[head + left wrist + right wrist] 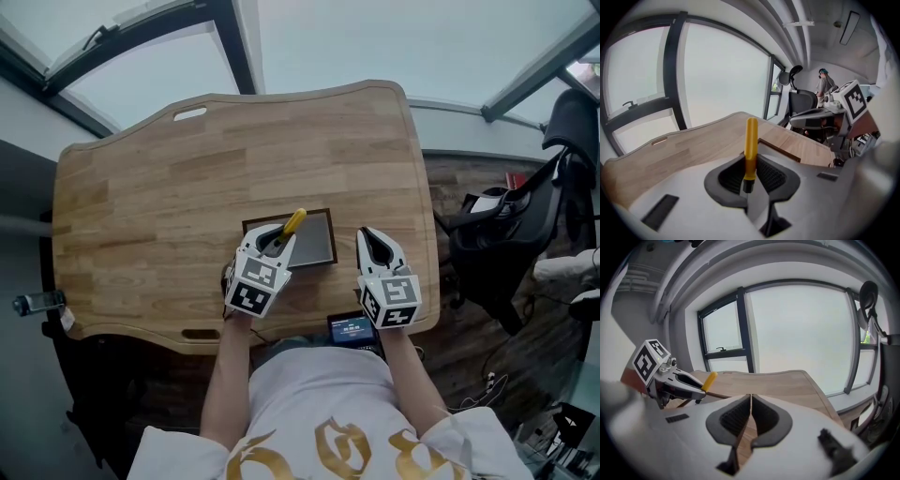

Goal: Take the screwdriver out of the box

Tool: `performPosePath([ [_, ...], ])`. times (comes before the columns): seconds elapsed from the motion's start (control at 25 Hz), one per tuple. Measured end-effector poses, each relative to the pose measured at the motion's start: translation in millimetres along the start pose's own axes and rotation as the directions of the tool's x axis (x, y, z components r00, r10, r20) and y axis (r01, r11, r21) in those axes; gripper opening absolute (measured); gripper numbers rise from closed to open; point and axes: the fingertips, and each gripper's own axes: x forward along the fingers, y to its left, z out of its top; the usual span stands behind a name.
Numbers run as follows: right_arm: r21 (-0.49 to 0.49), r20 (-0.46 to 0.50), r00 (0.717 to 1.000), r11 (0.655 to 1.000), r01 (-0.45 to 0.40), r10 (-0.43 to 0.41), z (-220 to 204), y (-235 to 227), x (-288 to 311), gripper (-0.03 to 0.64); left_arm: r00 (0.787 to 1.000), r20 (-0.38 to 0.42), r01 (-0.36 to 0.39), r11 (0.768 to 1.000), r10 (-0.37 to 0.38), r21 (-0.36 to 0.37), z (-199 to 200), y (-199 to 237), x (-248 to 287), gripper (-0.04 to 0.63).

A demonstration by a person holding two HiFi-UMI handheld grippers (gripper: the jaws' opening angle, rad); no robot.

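My left gripper (279, 242) is shut on a yellow-handled screwdriver (293, 222), holding it above the near left part of the shallow dark-rimmed box (317, 242) on the wooden table (169, 187). In the left gripper view the yellow handle (751, 147) stands upright between the black pads (774, 174), with the box's edge (780, 149) behind. My right gripper (376, 246) hovers just right of the box, its jaws shut with nothing between them (750, 416). From the right gripper view the left gripper (701, 389) and the yellow handle (709, 380) show at the left.
A phone (353, 329) with a lit screen lies at the table's near edge between my arms. A black office chair (525, 216) stands to the right of the table. Windows run behind the table's far edge.
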Motion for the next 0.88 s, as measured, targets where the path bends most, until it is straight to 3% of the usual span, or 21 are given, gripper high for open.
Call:
performPosePath([
  [0.28,-0.020,0.020,1.000,1.000,-0.005,0.005,4,13,-10,0.034,0.987,0.158,-0.020,0.990,0.042,-0.137,14,5,-27,0.081],
  [0.48,-0.039,0.039,0.999,0.999,-0.011,0.012,8,23,-17,0.034,0.951,0.303,0.008,0.971,0.066,-0.237,25,7,-49,0.081],
  [0.6,-0.046,0.049,0.999,0.999,-0.010,0.013,11,26,-22,0.034,0.930,0.357,0.006,0.968,0.086,-0.250,30,7,-59,0.081],
  [0.88,-0.065,0.077,0.997,0.998,-0.006,0.011,17,34,-35,0.034,0.910,0.399,-0.012,0.968,0.114,-0.250,31,1,-76,0.081],
])
